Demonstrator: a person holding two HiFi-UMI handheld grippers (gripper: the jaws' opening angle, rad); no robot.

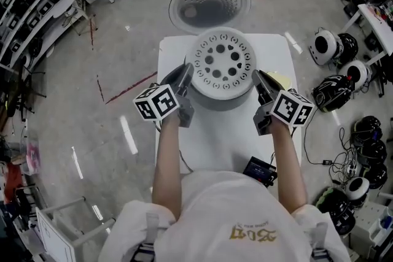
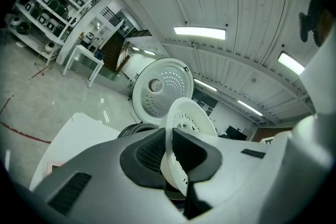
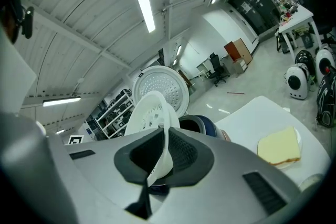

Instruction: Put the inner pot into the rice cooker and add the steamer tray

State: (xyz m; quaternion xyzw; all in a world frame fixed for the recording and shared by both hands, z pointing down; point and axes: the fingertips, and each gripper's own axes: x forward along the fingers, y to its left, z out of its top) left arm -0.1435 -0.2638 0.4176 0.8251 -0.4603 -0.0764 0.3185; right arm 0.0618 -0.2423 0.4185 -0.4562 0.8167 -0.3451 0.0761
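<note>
A white round steamer tray (image 1: 222,62) with several holes hangs between my two grippers, over the grey rice cooker body (image 1: 222,101) at the far end of the white table (image 1: 215,144). My left gripper (image 1: 184,80) is shut on the tray's left rim and my right gripper (image 1: 261,84) is shut on its right rim. The left gripper view has the rim (image 2: 181,128) pinched between the dark pads of that gripper (image 2: 170,152). In the right gripper view the tray (image 3: 152,115) sits in the right gripper (image 3: 164,157), with the cooker's dark opening (image 3: 193,126) behind. The perforated lid (image 1: 209,4) stands open.
A yellow pad (image 1: 279,78) lies on the table right of the cooker, also in the right gripper view (image 3: 279,147). A black device (image 1: 261,170) sits at the near table edge. Helmets (image 1: 334,46) and cables cover the floor on the right. Shelves (image 1: 24,15) stand on the left.
</note>
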